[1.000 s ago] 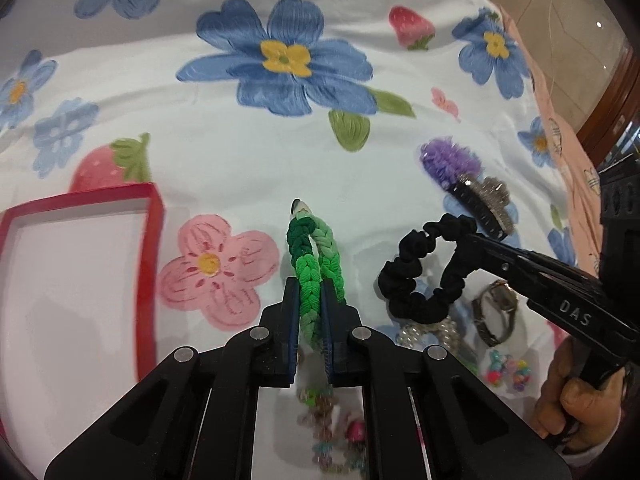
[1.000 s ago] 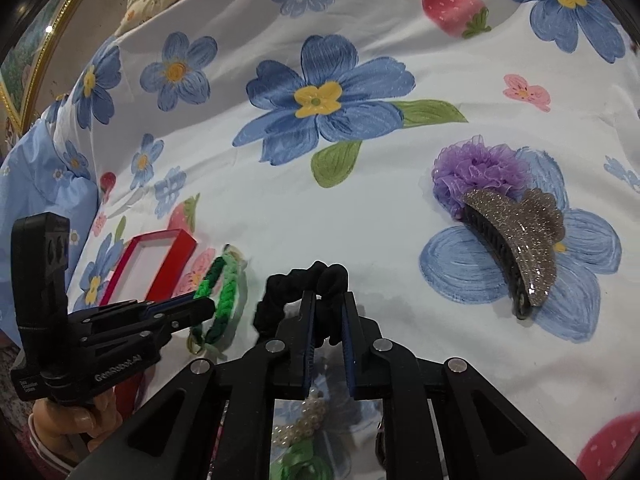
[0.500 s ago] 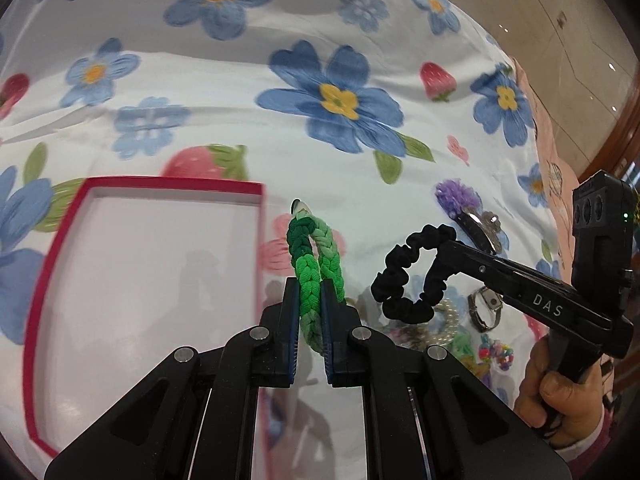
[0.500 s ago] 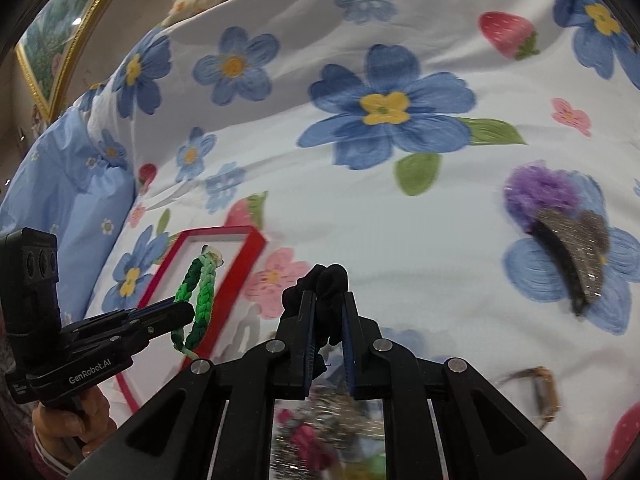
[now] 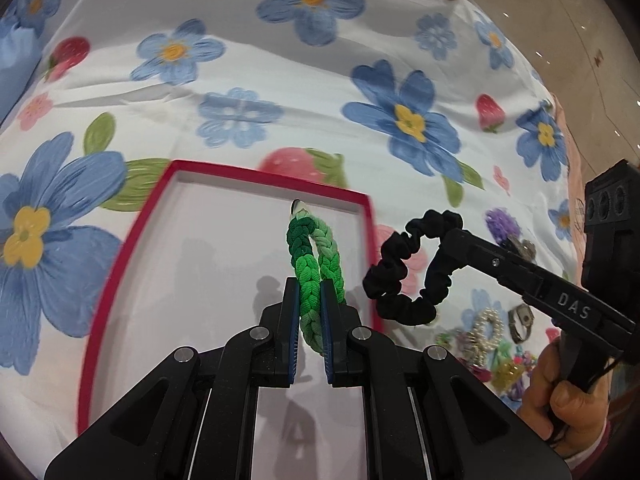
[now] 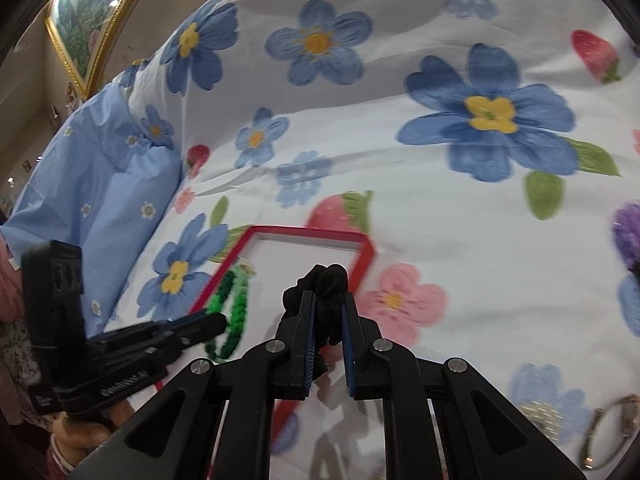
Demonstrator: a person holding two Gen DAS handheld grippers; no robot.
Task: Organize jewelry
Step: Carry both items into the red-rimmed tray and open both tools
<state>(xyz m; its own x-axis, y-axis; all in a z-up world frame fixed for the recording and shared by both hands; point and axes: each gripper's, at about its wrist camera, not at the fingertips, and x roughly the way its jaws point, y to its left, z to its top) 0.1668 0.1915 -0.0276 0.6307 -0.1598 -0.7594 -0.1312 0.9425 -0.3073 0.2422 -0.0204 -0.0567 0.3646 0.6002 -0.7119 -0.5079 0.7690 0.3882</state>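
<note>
A red-rimmed tray [image 5: 132, 248] with a pale, bare floor lies on the flowered bedsheet [image 5: 280, 128], toward the left in the left wrist view. Above its floor the left gripper [image 5: 309, 300] is clamped tight on a braided green band [image 5: 316, 248], a doubled loop whose plaits run from dark green through bright green to pale mint, with a small whitish tip at the far end; the loop sticks out past the pads, over the tray's right half. Just right of the tray's right rim, the right gripper [image 5: 440, 240] pinches a black ruffled scrunchie [image 5: 404, 276], which hangs as an open ring above the sheet. Further right, low down, a blurred heap of jewelry [image 5: 492, 344] lies on the sheet: pearl beads, coloured beads and a watch, with a purple fluffy clip [image 5: 502, 220] beyond the gripper. The right wrist view adds what the other lacks: a blue pillow [image 6: 100, 184] and a gilt picture frame [image 6: 76, 52] at far left, and its own pads squeezed shut on the bunched scrunchie [image 6: 328, 280] in front of the tray's near right corner [image 6: 366, 260]. There the green band [image 6: 232, 312] shows side-on, held by the left gripper [image 6: 218, 322] over the tray's left rim.
</note>
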